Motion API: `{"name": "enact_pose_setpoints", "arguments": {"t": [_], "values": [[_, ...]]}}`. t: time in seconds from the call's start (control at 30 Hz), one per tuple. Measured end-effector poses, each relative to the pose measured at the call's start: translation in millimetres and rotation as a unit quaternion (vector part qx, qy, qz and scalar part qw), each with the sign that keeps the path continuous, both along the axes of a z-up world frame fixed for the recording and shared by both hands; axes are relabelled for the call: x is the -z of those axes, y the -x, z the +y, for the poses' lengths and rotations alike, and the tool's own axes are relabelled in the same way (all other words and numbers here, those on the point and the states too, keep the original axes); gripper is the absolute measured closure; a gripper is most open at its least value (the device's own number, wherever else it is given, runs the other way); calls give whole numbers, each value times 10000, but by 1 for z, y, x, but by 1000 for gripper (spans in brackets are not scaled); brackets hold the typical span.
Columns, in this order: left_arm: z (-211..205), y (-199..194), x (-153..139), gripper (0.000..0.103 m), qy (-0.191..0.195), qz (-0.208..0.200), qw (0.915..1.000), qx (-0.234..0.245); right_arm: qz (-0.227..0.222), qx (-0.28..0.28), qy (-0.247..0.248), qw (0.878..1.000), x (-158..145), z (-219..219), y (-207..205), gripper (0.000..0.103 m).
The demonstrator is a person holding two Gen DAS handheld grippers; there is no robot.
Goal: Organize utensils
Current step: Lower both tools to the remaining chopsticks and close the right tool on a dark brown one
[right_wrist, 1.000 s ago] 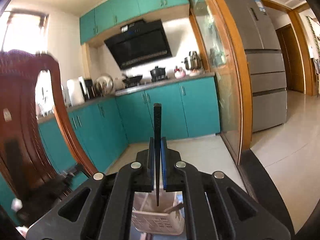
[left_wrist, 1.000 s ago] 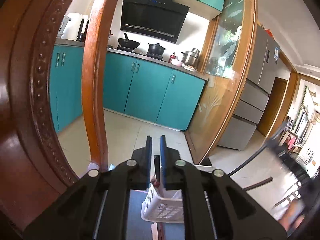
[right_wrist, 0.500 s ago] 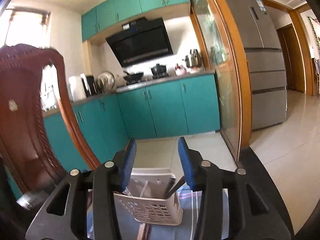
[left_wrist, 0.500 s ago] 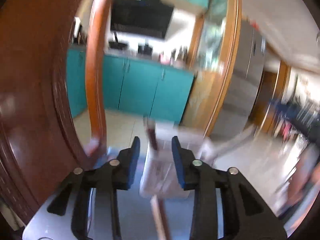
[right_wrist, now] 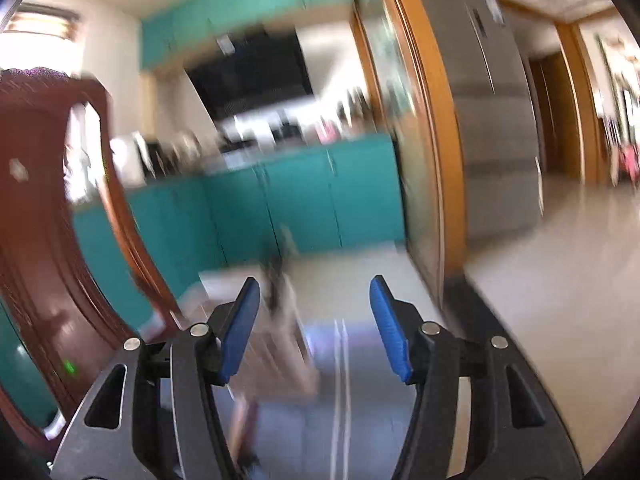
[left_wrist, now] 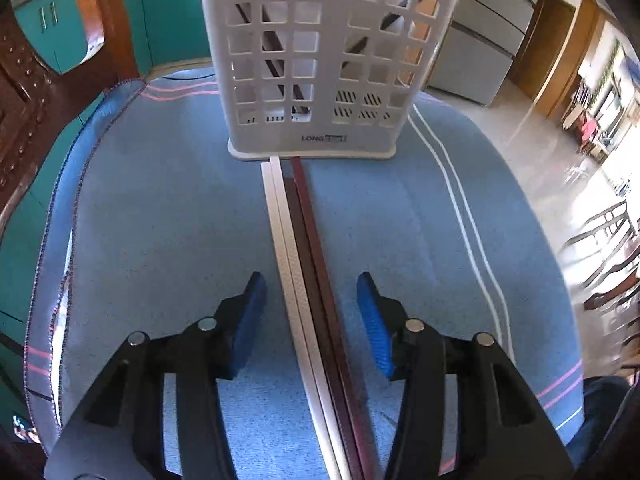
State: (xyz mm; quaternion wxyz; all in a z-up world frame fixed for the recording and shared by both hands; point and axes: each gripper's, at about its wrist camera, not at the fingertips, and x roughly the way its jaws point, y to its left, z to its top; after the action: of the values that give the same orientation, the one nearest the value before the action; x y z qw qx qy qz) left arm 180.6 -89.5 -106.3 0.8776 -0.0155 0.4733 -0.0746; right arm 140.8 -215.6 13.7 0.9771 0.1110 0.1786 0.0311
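While both tongs (left_wrist: 308, 300) (right_wrist: 314, 304) have just been spreading, empty, the white basket (left_wrist: 328, 60) reads "LONG".

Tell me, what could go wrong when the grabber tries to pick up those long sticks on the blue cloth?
1. The silver chopsticks and dark red chopsticks lie tight together between the open left gripper, whose jaws have just been opening. It might grab all four, or pinch one and roll the others away.
2. Their far ends touch the white basket, so a push could shove it.
3. The blue cloth may bunch up.
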Motion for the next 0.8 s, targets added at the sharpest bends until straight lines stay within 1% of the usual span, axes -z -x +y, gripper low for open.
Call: {"name": "enact_pose_setpoints", "arguments": {"t": [0.03, 0.07, 0.13, 0.17, 0.23, 0.27, 0.4, 0.43, 0.47, 0.5, 0.57, 0.63, 0.73, 0.8], "values": [[0, -1, 0, 56, 20, -3, 10000, -23, 257, -4, -25, 9997, 10, -1, -5, 46], [1, 0, 0, 65, 17, -8, 10000, -79, 642, -16, -30, 9979, 25, 0, -11, 46], [5, 4, 1, 77, 66, 0, 9999, -150, 1071, -132, 102, 9941, 42, 5, -20, 46], [10, 5, 1, 77, 229, 37, 9995, -227, 1236, -215, 226, 9918, 48, 11, -23, 46], [18, 7, 1, 78, 424, 69, 9985, -349, 1356, -321, 339, 9897, 55, 19, -25, 46], [19, 7, 0, 78, 451, 64, 9983, -373, 1400, -364, 354, 9888, 58, 22, -24, 46], [26, 23, 0, 80, 629, 8, 9968, -502, 1627, -370, 205, 9858, 67, 20, -28, 46], [30, 31, -3, 92, 663, -91, 9964, -523, 1699, -346, 152, 9847, 69, 17, -30, 46], [31, 36, -4, 96, 610, -175, 9966, -518, 1777, -320, 109, 9835, 71, 14, -31, 46], [32, 42, -5, 96, 620, -242, 9966, -490, 1882, -290, 69, 9817, 75, 14, -35, 46], [35, 50, -8, 96, 771, -230, 9958, -446, 2043, -258, 11, 9786, 79, 10, -38, 46], [44, 55, -10, 96, 951, -226, 9937, -550, 2206, -238, 1, 9751, 86, 11, -40, 46], [65, 56, -21, 96, 955, -366, 9921, -732, 2314, -258, 42, 9725, 90, 14, -41, 46], [84, 56, -25, 96, 975, -380, 9906, -876, 2351, -313, 90, 9714, 92, 19, -42, 46]]}}
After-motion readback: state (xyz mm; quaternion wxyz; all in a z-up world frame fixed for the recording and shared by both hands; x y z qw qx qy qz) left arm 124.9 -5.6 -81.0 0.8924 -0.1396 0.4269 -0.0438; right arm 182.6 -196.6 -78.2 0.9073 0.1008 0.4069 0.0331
